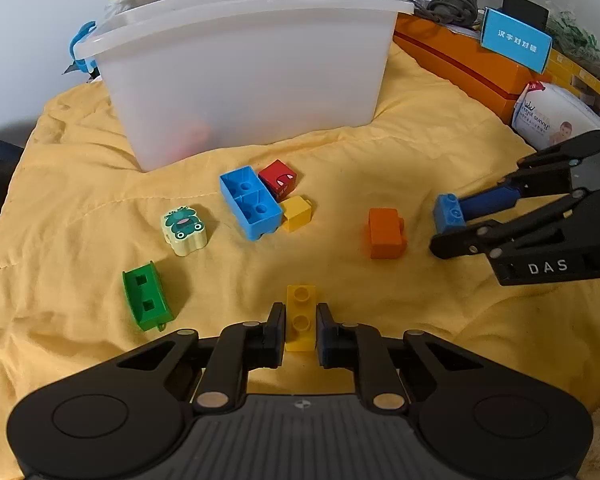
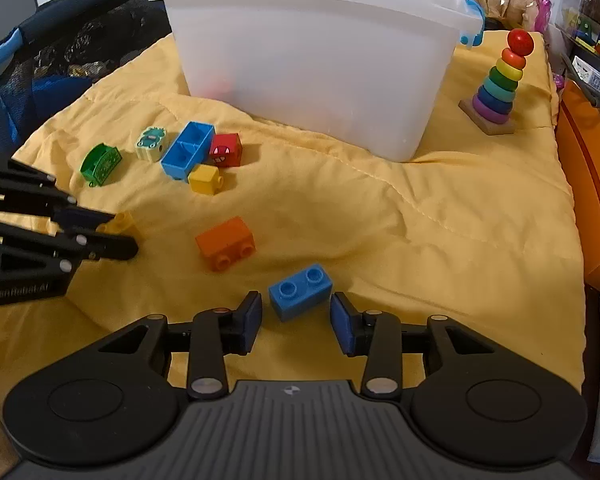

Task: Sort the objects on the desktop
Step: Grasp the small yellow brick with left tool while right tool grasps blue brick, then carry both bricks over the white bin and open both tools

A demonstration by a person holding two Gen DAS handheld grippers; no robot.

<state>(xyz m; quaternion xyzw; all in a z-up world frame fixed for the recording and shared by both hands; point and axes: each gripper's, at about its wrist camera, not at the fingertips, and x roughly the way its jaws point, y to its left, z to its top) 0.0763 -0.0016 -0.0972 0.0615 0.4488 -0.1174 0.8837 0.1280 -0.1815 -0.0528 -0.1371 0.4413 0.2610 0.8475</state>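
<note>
- Black-armed left tool (image 1: 300,326) is clenching a narrow yellow two-stud brick (image 1: 300,316), its dark pads pressing on both long sides while the brick is lying on the cloth.
- Right tool (image 2: 296,318) is standing released, its blue pads apart on either side of a blue two-stud brick (image 2: 300,290) without touching it; the brick is resting on the cloth between them, studs up.
- Yellow quilted cloth (image 2: 420,220) is covering the surface, wrinkled and sagging at the edges.
- Lying between the two tools is an orange brick (image 2: 225,242), tipped on its side with its studs facing the right wrist camera.
- Further back, a long blue brick (image 1: 250,202) is lying hollow side up, touching a red block with a face print (image 1: 278,178) and a small yellow brick (image 1: 296,212).
- A pale frog-printed block (image 1: 184,230) is sitting just beside that cluster, and a green curved piece (image 1: 146,298) is lying near it.
- A white translucent bin (image 1: 244,76) with blue handle clips is standing at the back of the cloth, something reddish showing dimly through its wall.
- A rainbow ring stacker (image 2: 498,84) is standing upright beside the bin.
- Orange boxes (image 1: 460,60) and mixed toy clutter are crowding the room behind.
</note>
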